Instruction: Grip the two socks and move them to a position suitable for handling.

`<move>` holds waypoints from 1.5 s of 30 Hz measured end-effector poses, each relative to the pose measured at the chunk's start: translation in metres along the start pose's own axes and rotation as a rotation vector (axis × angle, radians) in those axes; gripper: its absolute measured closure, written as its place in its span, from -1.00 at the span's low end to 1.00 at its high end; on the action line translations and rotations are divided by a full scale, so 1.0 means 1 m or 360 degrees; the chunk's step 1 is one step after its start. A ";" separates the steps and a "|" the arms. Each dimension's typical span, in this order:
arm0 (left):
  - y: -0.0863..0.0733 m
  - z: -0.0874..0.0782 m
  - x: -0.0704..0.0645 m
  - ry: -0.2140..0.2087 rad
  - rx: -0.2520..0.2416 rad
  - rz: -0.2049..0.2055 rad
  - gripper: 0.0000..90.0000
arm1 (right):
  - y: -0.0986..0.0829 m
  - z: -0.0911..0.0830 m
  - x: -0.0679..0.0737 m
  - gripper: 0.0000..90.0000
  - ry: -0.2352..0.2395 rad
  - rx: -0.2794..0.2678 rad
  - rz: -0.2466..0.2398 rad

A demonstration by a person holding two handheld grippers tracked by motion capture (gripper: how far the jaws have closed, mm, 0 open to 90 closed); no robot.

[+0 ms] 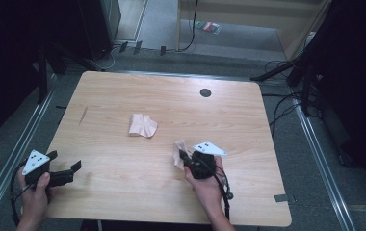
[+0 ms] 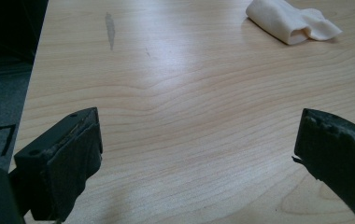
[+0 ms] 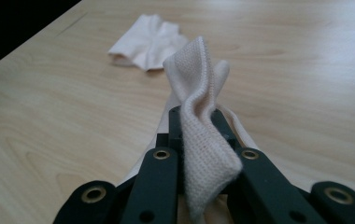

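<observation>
While my right gripper (image 1: 185, 156) sits near the table's (image 1: 123, 187) front-right quarter, its jaws are clenched on item 1: a small cloth (image 3: 199, 135), pale pink-beige, ribbed knit, soft and limp, pinched into a twisted upright fold between the pads.

Item 2: a second cloth (image 1: 142, 125), same pale fabric, crumpled flat near the table's centre, touching nothing. It lies far and slightly left of my right jaws, and far and right of my left gripper (image 1: 72, 171). Its long axis runs roughly left to right in the high view. By my judgement the right hand is the nearer of the 2, but it is occupied.

Item 3: left gripper, at the near-left corner, jaws released and spread wide with bare tabletop between them; black pads (image 2: 68, 168), worn and rough at the edges.

Item 4: table, light wood-grain laminate, smooth, rounded corners, with 1 dark round grommet (image 1: 205, 92) at the far side.
</observation>
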State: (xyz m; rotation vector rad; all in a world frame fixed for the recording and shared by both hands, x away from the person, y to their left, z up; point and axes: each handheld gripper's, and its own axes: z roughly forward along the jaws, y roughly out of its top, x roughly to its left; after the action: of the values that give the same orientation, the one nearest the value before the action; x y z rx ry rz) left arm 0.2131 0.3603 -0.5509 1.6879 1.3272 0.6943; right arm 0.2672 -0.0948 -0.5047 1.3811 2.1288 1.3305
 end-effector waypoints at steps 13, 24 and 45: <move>0.000 0.000 -0.001 0.0013 -0.0022 0.0003 -0.97 | -0.024 0.040 0.042 -0.14 0.0024 0.0093 -0.0146; 0.008 -0.006 -0.012 0.0008 -0.0066 -0.0017 -0.97 | -0.011 0.003 0.020 -0.12 -0.0037 0.0015 -0.0080; 0.042 0.028 -0.111 -0.0255 -0.0041 0.0086 -0.97 | -0.008 -0.008 0.014 -0.08 -0.0060 -0.0037 -0.0052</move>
State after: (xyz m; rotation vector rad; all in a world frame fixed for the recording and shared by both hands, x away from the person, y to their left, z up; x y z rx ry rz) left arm 0.2255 0.2437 -0.5192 1.7263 1.1598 0.5915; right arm 0.2507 -0.0888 -0.5040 1.3459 2.0956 1.3023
